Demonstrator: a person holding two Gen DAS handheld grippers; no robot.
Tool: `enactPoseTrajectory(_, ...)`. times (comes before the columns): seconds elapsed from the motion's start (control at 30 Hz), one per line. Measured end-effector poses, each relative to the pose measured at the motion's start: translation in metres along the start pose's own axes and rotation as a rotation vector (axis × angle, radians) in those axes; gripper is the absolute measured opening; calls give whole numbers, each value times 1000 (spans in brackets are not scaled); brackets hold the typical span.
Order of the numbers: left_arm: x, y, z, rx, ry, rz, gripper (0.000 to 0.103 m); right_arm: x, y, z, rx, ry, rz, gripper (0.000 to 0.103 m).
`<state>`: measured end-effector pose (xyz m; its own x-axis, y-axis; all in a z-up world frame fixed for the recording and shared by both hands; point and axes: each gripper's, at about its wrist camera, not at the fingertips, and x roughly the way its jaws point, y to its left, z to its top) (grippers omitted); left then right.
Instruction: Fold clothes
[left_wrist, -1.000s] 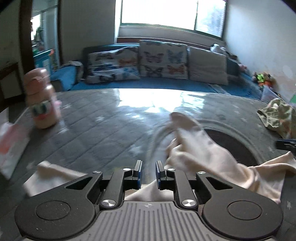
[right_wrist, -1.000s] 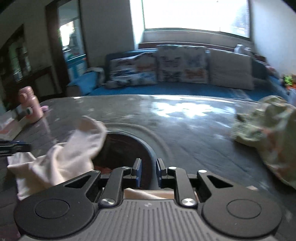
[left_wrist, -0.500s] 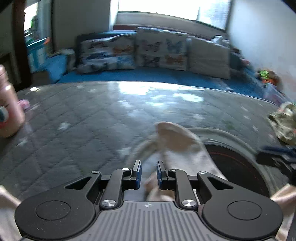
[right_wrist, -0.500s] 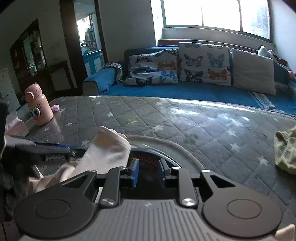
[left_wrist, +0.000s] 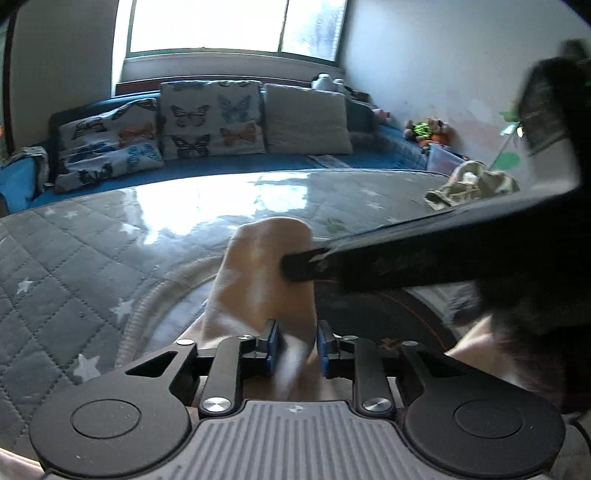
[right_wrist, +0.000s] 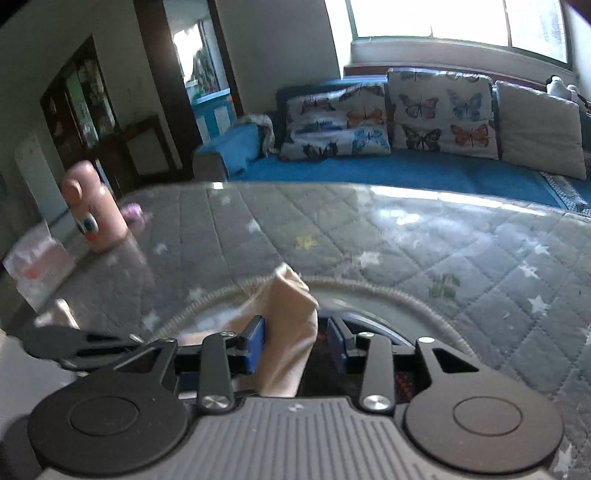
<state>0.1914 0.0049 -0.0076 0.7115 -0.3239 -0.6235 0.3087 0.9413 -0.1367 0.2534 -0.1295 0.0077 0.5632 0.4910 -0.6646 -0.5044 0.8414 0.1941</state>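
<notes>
A cream garment (left_wrist: 258, 280) rises from between my left gripper's (left_wrist: 297, 347) blue pads, which are shut on it, and its rounded end stands up over the grey quilted table cover (left_wrist: 92, 258). From the right, the right gripper's dark fingers (left_wrist: 332, 262) reach across and touch that end. In the right wrist view the same cream end (right_wrist: 291, 314) lies inside my right gripper (right_wrist: 295, 339). It rests against the left pad only, and the jaws stand open around it. The left gripper's black linkage (right_wrist: 74, 343) shows at the lower left, blurred.
A round dark opening (left_wrist: 388, 314) with a corded rim sits in the cover under the garment. A green patterned garment (left_wrist: 469, 184) lies at the far right. A pink bottle (right_wrist: 92, 206) and a tissue packet (right_wrist: 37, 269) stand at the left. A sofa with butterfly cushions (left_wrist: 207, 122) is behind.
The right gripper has swung left to the garment's raised end and its jaws have widened around it. The left gripper still holds the cloth, now closer to the right one.
</notes>
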Motion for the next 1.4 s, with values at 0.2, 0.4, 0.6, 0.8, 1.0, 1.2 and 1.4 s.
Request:
enactPoseTrajectory(0.2,-11,13,7,-2,-26,35,27,19,-15,-12,44,48,-19,33)
enactPoseTrajectory(0.4,9,33,24,-73,-1,134,36,16,-16,-15,38,32,-6,33)
enactPoseTrajectory(0.6,25,39,28,-100,42,122,33,14,-17,-12,42,18,11,33)
enactPoseTrajectory(0.8,21,45,27,-140,32,108,5,6,-20,-10,62,-5,29,34)
enactPoseTrajectory(1.0,-39,51,22,-153,-86,192,4,-15,-26,-5,116,-60,64,35)
enactPoseTrajectory(1.2,-101,67,-8,-216,-132,247,4,-9,-26,-7,106,-41,15,36)
enactPoseTrajectory(1.4,-129,83,-48,-305,-99,287,4,11,4,-21,-15,10,11,36)
